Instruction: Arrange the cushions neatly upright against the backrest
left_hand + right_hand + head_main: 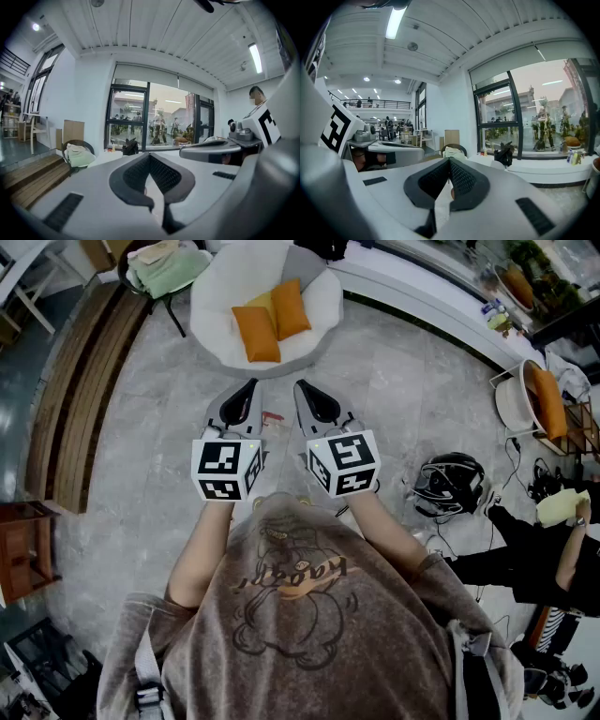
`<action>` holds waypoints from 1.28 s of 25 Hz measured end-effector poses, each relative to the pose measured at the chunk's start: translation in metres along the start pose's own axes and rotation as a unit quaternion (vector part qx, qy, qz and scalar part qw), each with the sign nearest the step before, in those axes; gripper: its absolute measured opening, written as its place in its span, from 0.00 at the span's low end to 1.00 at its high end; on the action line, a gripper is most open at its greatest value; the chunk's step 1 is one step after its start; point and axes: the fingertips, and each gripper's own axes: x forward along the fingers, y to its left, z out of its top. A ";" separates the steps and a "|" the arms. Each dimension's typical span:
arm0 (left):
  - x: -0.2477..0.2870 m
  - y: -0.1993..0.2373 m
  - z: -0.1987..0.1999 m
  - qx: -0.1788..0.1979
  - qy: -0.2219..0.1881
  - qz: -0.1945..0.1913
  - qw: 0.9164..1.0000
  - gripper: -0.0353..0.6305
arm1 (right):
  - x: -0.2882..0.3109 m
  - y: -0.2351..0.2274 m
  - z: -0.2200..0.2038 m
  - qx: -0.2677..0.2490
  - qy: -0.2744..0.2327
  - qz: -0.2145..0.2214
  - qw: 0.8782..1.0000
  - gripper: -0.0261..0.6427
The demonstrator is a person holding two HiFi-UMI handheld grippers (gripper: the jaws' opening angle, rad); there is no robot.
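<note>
My left gripper [249,388] and right gripper [302,388] both have their fingers pressed together on nothing. They sit side by side at frame centre, above the floor [403,381]. The orange cushions [257,332] sit in the white round chair [323,298], top centre.

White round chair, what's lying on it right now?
An orange cushion and a second orange cushion rest on the white chair. A yellow cushion shows between them, mostly covered.
</note>
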 end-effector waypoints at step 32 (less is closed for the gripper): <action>0.058 -0.018 -0.007 0.012 0.009 0.023 1.000 0.06 | -0.011 -0.072 -0.025 0.005 0.007 0.023 1.000 0.07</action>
